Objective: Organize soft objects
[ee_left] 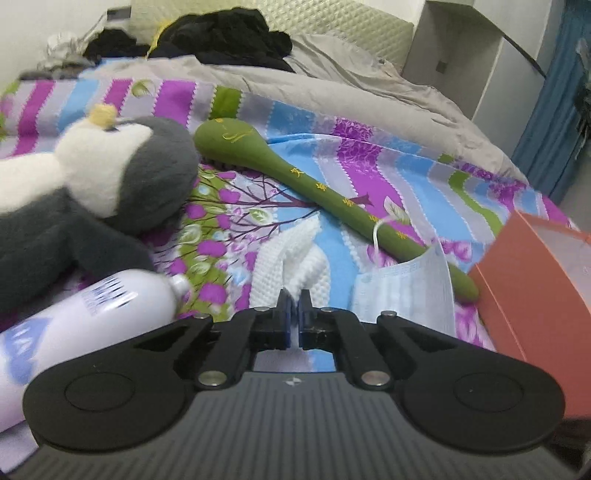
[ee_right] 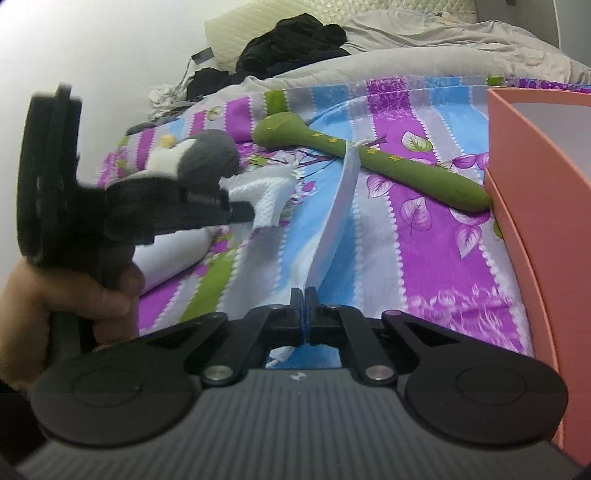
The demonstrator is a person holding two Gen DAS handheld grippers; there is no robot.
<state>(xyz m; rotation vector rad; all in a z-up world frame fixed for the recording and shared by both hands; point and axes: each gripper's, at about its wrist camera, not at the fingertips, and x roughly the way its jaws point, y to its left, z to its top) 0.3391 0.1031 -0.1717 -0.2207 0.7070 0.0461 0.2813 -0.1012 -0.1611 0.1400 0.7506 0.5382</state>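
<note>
My left gripper (ee_left: 294, 297) is shut on a white textured cloth (ee_left: 295, 254) and holds it just above the bedspread; from the right wrist view it (ee_right: 251, 214) grips the same cloth (ee_right: 269, 199). My right gripper (ee_right: 305, 295) is shut on a pale blue face mask (ee_right: 340, 206), held edge-on; the mask also shows in the left wrist view (ee_left: 402, 291). A grey and white plush penguin (ee_left: 110, 181) lies at the left. A long green soft mallet (ee_left: 314, 184) lies across the bed toward an orange box (ee_left: 543, 295).
A white bottle (ee_left: 74, 317) lies beside the penguin. The orange box (ee_right: 535, 203) stands open at the right. A grey duvet (ee_left: 332, 85) and black clothes (ee_left: 229, 33) lie at the head of the bed. The colourful bedspread (ee_right: 424, 240) covers the rest.
</note>
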